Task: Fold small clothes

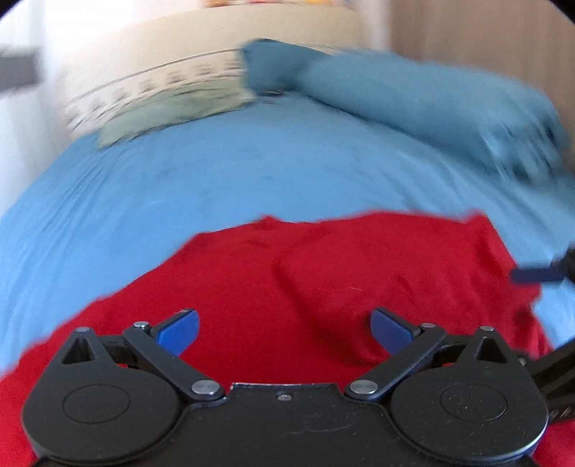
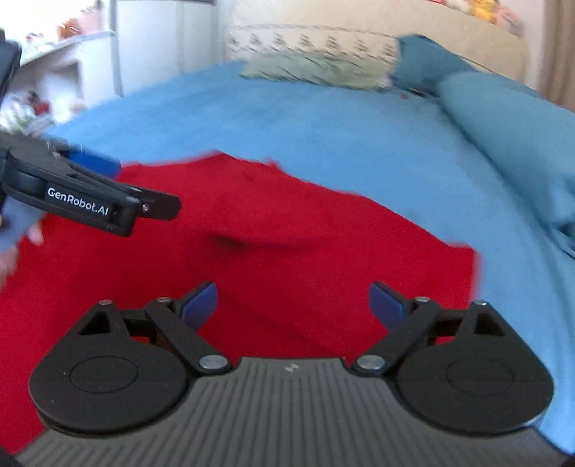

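A red garment lies spread on the blue bed sheet, with soft creases across its middle. My left gripper hovers over its near part, jaws wide open, nothing between the blue pads. My right gripper is also open and empty above the same red garment. In the right wrist view the left gripper's body reaches in from the left, over the garment's left side. In the left wrist view a blue fingertip of the right gripper shows at the right edge.
A rolled blue blanket lies along the bed's far right side. A pale patterned pillow rests against the beige headboard. White furniture with shelves stands left of the bed. A person's fingers show at the left edge.
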Motion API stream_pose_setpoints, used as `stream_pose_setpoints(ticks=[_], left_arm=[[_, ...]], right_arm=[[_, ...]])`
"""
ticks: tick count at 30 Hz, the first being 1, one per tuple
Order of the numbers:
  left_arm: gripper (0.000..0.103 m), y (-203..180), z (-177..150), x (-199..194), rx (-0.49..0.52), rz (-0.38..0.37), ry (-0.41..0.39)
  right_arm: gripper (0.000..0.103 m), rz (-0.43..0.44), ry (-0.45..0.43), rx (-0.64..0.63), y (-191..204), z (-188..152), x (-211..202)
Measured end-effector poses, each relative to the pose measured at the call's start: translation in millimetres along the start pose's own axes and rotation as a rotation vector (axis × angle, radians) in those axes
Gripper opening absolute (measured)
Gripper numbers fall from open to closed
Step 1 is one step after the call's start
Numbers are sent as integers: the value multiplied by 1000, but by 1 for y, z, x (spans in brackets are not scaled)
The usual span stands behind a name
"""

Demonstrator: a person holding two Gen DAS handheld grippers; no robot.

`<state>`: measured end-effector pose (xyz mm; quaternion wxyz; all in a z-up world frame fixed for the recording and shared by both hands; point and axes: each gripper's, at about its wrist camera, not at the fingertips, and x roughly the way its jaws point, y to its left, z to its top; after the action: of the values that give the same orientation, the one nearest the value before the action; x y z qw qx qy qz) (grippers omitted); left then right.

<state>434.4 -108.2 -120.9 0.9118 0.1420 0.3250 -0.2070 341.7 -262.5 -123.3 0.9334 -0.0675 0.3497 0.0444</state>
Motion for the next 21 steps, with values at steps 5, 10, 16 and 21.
stream_pose_setpoints(ticks=[5,10,16,21], left_arm=[[85,-52,1,29,206,8,34],[72,-57,-6,45,196,24,17],[43,-65,0,65,322,2,-32],[7,-67,8,70,326,-40,-25]], right_arm=[[103,-96,65,-4,-14,-26,-4],[103,-105,56,64,-30,-43,-6],[103,-78,59,201,-36,-41,5],[103,-78,53,238,-37,-43,3]])
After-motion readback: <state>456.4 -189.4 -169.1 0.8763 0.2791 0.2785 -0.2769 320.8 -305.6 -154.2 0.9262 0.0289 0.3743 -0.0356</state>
